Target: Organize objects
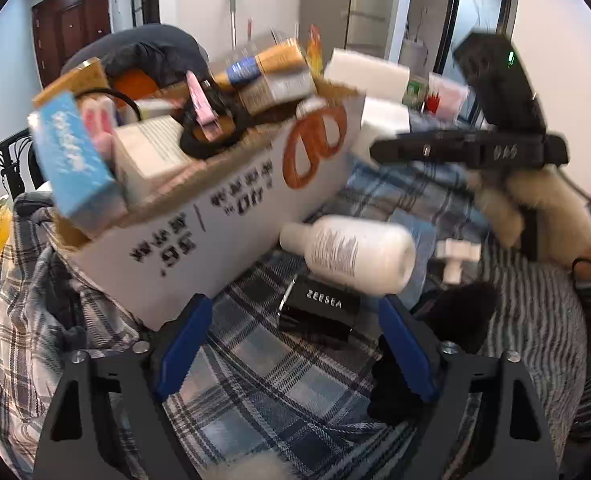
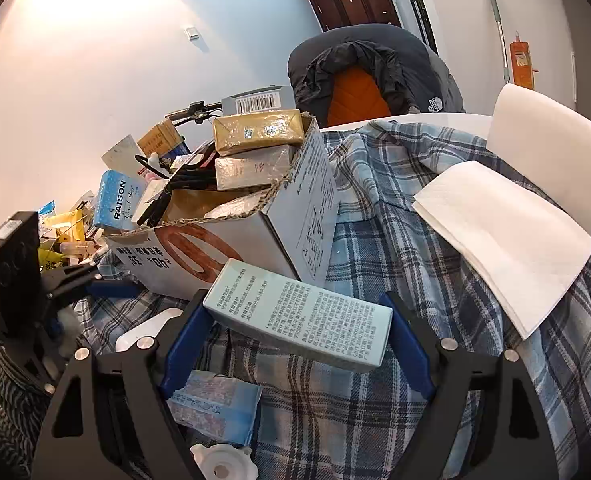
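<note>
Your right gripper (image 2: 297, 344) is clamping the pale blue box (image 2: 299, 316); your left fingers (image 1: 183, 344) are gaping empty, the black case (image 1: 317, 312) at one o'clock. The bottle (image 1: 351, 254) beyond risks rolling if nudged

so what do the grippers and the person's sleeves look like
Both the left gripper and the right gripper have black angular frames with silver bolts and blue fingers. The person wears a grey-and-black striped fuzzy sleeve.
</note>
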`<act>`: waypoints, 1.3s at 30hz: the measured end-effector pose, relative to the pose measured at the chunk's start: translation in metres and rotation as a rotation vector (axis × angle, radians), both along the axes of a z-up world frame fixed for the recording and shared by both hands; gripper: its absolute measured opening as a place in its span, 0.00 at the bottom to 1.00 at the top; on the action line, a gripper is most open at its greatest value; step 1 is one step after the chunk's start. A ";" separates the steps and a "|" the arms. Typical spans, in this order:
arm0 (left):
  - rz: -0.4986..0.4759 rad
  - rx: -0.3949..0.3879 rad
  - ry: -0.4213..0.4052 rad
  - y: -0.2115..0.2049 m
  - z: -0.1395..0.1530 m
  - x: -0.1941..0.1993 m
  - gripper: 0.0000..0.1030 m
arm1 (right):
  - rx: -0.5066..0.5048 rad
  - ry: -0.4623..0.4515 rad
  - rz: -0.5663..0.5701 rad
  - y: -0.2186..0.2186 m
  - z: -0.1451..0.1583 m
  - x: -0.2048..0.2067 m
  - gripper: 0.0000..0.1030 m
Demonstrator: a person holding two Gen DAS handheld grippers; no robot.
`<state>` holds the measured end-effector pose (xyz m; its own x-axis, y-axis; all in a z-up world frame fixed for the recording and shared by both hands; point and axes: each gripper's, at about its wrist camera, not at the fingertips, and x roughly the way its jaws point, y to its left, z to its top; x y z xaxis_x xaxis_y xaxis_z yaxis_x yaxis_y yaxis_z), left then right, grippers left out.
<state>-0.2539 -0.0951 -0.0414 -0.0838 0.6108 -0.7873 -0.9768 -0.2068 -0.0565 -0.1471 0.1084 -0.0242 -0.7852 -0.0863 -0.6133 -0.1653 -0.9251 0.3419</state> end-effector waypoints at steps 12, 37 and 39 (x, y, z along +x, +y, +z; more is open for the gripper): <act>-0.017 -0.104 -0.011 0.015 -0.019 0.002 0.42 | -0.002 0.002 -0.001 0.000 0.000 0.001 0.80; -0.036 0.213 -0.098 -0.022 0.030 -0.010 0.41 | 0.160 0.141 0.015 -0.030 0.059 -0.016 0.80; -0.031 0.214 -0.100 -0.023 0.031 -0.011 0.41 | 0.246 0.128 -0.001 -0.042 0.062 -0.029 0.80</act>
<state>-0.2644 -0.1181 -0.0101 0.0100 0.7659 -0.6429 -0.9698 -0.1492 -0.1928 -0.1760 0.0662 0.0379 -0.8574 0.0534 -0.5119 -0.1359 -0.9828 0.1252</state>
